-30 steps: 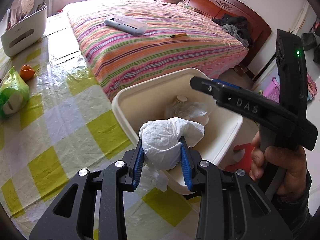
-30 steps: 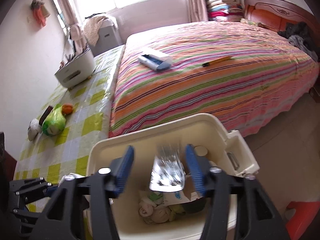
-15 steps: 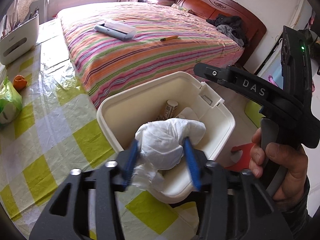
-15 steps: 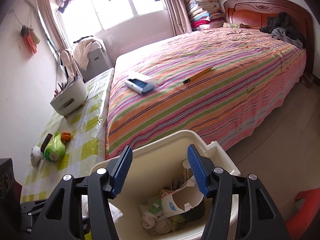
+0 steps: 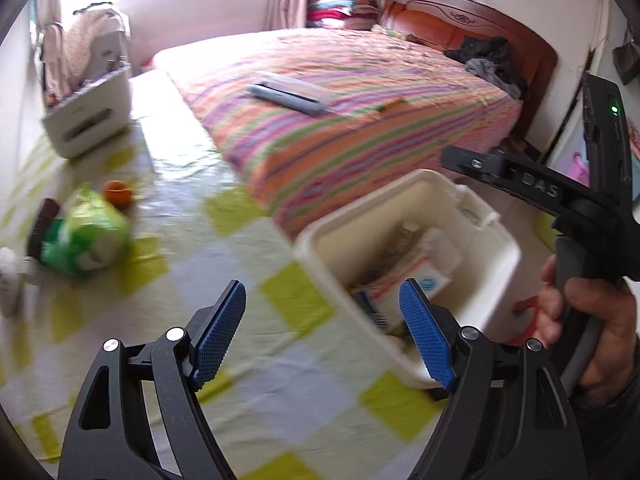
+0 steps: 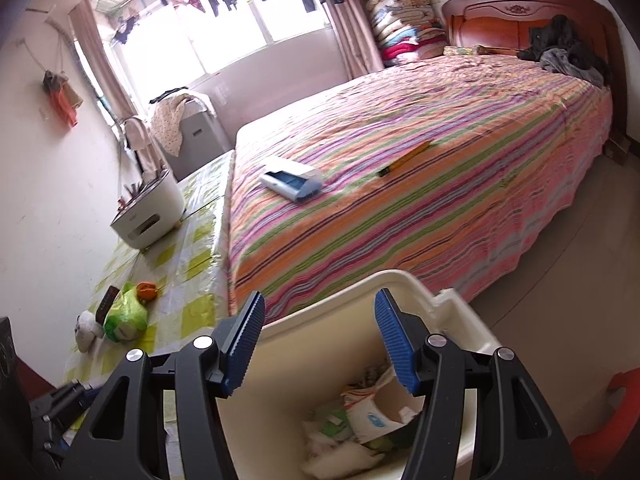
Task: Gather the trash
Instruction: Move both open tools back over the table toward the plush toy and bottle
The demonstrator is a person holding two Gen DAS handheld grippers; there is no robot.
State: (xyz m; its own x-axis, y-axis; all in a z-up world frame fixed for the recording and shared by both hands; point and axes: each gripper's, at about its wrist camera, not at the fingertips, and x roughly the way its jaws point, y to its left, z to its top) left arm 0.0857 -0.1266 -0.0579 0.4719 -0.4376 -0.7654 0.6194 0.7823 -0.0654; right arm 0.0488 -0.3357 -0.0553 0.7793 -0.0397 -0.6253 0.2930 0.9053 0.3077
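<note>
A cream plastic trash bin (image 6: 404, 280) is seen at the edge of the worktop (image 5: 280, 380), just beside the striped bed (image 6: 440, 184). Paper, a torn carton and a soft white tissue wad (image 6: 340, 458) lie inside it. A green packet (image 5: 86, 240) and a small orange thing (image 5: 117, 192) rest on the shiny checked cloth. The left gripper (image 5: 320, 330) was pinching the wad before; its jaws have just been opening and nothing is held. The right gripper (image 6: 320, 346) is spread over the bin, empty.

Open bin mouth (image 6: 404, 280) clear between bed edge (image 6: 360, 264) and checkered tabletop (image 5: 248, 352).
</note>
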